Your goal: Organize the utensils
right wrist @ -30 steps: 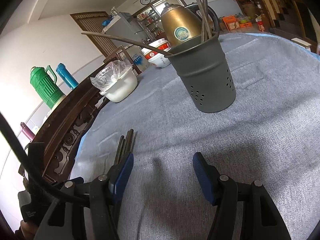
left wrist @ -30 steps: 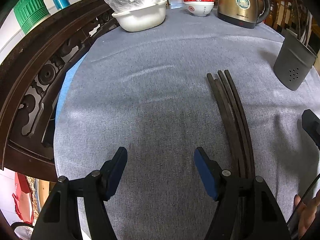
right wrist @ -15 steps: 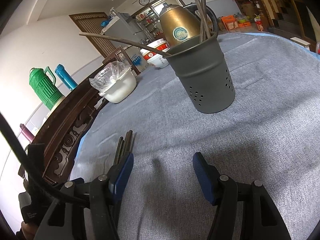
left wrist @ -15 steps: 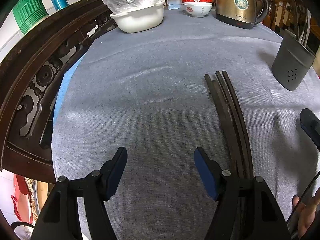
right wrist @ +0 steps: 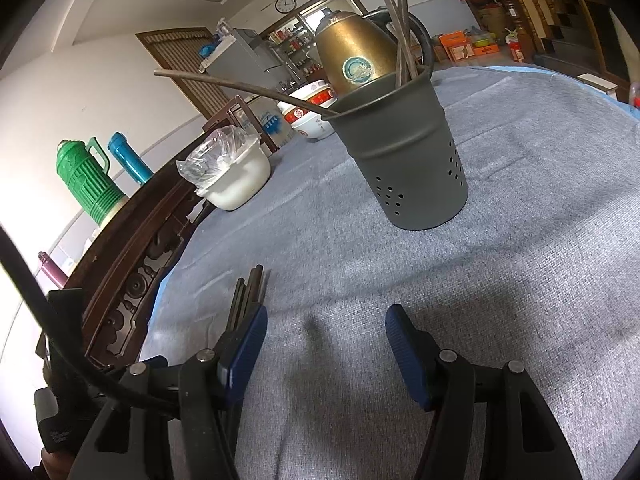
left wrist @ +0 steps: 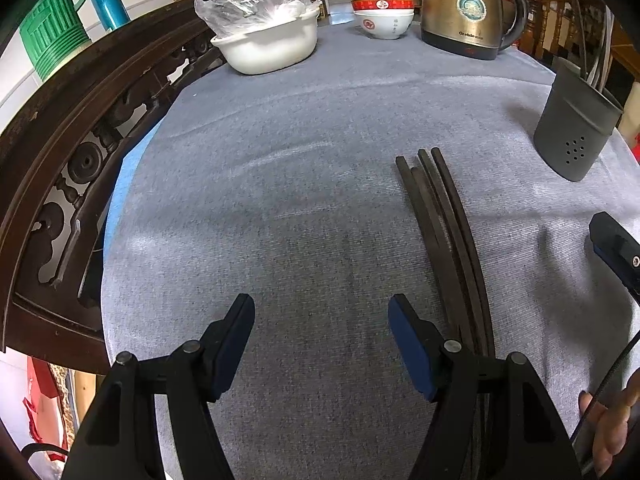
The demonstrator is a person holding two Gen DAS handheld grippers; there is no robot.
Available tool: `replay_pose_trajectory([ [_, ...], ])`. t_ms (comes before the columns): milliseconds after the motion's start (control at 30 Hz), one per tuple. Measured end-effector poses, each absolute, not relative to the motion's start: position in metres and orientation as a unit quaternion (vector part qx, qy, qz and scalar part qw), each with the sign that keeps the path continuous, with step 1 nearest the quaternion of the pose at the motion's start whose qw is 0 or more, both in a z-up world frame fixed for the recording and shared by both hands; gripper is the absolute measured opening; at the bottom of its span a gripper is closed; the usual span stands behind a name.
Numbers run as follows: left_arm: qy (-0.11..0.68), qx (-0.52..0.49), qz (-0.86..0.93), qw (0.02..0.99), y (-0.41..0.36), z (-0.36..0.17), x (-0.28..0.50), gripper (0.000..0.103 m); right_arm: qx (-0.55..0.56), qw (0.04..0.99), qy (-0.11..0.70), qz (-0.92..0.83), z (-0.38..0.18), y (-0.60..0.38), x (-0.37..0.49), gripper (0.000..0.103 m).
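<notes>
Both hand-held grippers (left wrist: 320,340) (right wrist: 324,344) tilt downward—seemingly hovering—jaws apart, empty.

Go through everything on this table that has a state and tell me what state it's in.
Left gripper: open, empty.
Right gripper: open, empty.
Loose chopsticks: lying flat on the cloth, bundled together.
Holder: upright, chopsticks standing inside.
Basin: covered with plastic.
Bowls: stacked.
Kettle: upright.

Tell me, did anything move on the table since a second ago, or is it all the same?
Nothing visibly changed. The left gripper and the right gripper hang open and empty over the grey cloth, as before. The dark chopsticks lie in the same bunch on the cloth, and the grey holder stands where it was with its chopsticks in it.
</notes>
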State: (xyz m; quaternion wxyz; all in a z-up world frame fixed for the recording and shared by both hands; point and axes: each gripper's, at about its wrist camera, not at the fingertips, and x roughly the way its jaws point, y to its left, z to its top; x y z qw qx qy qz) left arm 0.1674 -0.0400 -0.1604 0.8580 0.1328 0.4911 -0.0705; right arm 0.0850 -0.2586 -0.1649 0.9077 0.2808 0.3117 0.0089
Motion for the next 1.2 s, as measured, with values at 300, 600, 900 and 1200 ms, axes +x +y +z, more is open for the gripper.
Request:
replay_pose_trajectory([
  [300,0.495,0.13,-0.076,0.856,-0.04,-0.164,0.171,0.07,0.282,0.906,0.314,0.009,-0.166,-0.26,0.087,0.059],
  [600,0.502,0.106,-0.075,0.855,-0.02,-0.167,0.18,0.073,0.205,0.929,0.308,0.024,-0.144,-0.236,0.105,0.045],
  [900,0.507,0.089,-0.065,0.855,-0.003,-0.166,0.19,0.073,0.153,0.911,0.378,0.061,-0.15,-0.196,0.152,0.04],
  [1200,0.509,0.08,-0.064,0.854,0.004,-0.166,0.195,0.073,0.12,0.898,0.418,0.063,-0.162,-0.177,0.177,0.037],
])
